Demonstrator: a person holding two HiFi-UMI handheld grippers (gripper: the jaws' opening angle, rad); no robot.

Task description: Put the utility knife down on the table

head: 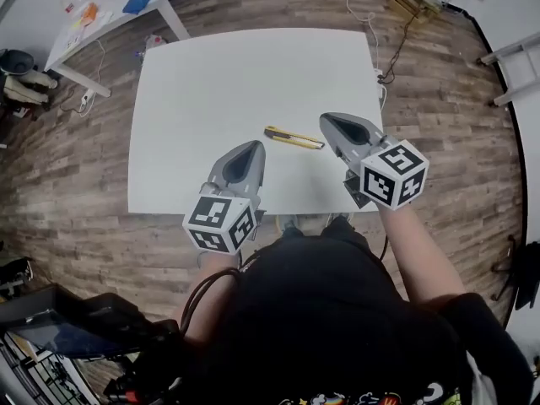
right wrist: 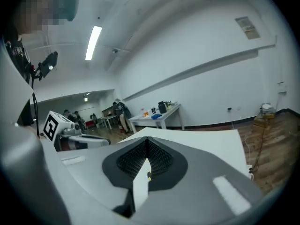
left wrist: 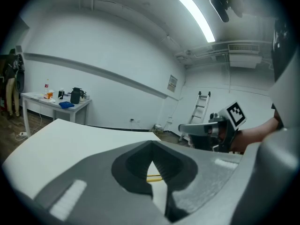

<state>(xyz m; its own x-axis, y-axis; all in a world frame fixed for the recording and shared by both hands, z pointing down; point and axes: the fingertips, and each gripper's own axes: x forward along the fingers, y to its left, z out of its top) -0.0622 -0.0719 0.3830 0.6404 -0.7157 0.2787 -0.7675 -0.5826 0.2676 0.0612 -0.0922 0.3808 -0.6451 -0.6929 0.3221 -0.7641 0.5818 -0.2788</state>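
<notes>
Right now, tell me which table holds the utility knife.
The large white table in the middle: the yellow utility knife lies on it. The smaller table at top left holds other clutter.

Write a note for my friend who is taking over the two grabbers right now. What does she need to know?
Left gripper: shut, nothing between its jaws, over the near side of the table.
Right gripper: shut and empty too, just right of the knife.
Utility knife: lying flat on the white table between the two grippers; neither one grips it.
Done: the knife is down on the table.
Left: nothing more for this job, as far as I can tell. Just keep both grippers off it.
</notes>
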